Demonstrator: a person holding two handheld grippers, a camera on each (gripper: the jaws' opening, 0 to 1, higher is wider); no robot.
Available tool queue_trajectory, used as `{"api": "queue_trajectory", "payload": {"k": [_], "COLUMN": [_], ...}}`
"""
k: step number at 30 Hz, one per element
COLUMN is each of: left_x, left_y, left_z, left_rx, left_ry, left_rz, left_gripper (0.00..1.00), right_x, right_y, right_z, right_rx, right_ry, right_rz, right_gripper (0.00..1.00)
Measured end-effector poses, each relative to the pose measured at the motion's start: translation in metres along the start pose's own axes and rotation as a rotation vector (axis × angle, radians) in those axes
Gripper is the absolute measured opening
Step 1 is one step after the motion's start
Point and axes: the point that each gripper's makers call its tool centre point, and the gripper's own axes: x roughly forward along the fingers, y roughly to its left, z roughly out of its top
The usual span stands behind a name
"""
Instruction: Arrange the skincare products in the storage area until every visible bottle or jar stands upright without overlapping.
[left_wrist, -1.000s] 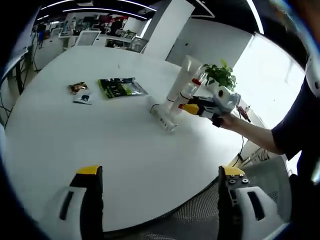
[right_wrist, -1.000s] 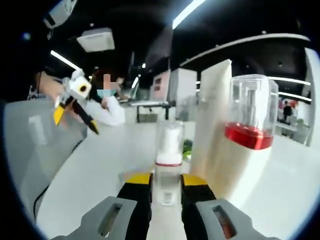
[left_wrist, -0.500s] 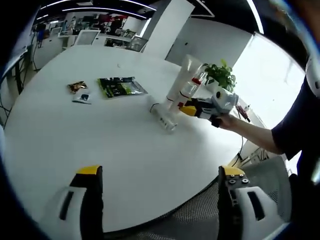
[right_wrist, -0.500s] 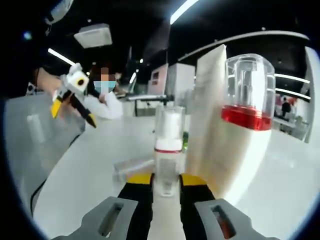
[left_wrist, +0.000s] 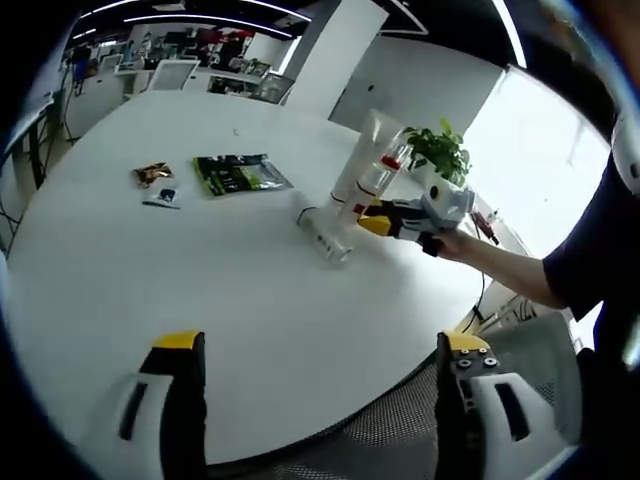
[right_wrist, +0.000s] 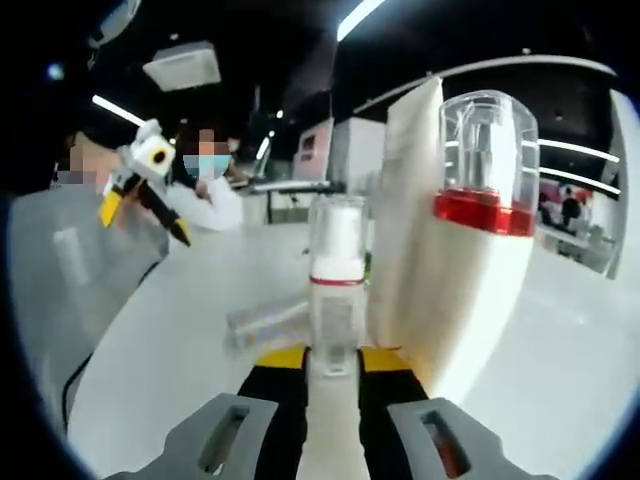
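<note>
Right claw (right_wrist: 331, 372) clamps a small red-banded bottle (right_wrist: 335, 290) upright beside the standing tube (right_wrist: 425, 270); left claw (left_wrist: 315, 370) wide, empty. At desk (left_wrist: 150, 290) one o'clock, a clear bottle (left_wrist: 325, 238) lies flat, still to stand.

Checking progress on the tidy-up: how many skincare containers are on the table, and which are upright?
4. A small pump bottle upright in the right tongs; a white tube and a red-banded bottle upright beside it; a clear bottle lying flat. Others may hide behind.
</note>
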Motion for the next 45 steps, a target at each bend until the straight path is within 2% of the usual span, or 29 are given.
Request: {"api": "queue_trajectory", "payload": {"k": [4, 11, 16, 19, 29, 37, 45], "left_x": [0.0, -0.001, -0.005, -0.009, -0.03, -0.05, -0.073], "left_y": [-0.002, -0.007, -0.013, -0.016, -0.017, -0.008, -0.005], "left_z": [0.0, 0.002, 0.008, 0.012, 0.026, 0.037, 0.048], "left_rx": [0.003, 0.009, 0.02, 0.037, 0.097, 0.094, 0.079], "left_ry": [0.002, -0.003, -0.011, -0.003, 0.012, 0.016, -0.02], "left_rz": [-0.002, -0.013, -0.03, -0.05, -0.066, -0.045, -0.046], "left_gripper": [0.9, 0.9, 0.9, 0.92, 0.93, 0.92, 0.92], "right_x": [-0.002, -0.01, -0.024, -0.032, -0.061, -0.074, -0.083], "right_y": [-0.001, 0.004, 0.011, 0.016, 0.042, 0.059, 0.083], "right_z": [-0.002, 0.002, 0.01, 0.023, 0.054, 0.072, 0.089], "right_rx": [0.018, 0.044, 0.061, 0.102, 0.106, 0.14, 0.16], "right_ry": [0.0, -0.001, 0.011, -0.025, -0.002, 0.018, 0.049], "right_rz": [-0.013, -0.029, -0.051, -0.067, -0.113, -0.153, -0.159], "right_gripper": [0.05, 0.07, 0.08, 0.12, 0.23, 0.32, 0.43]}}
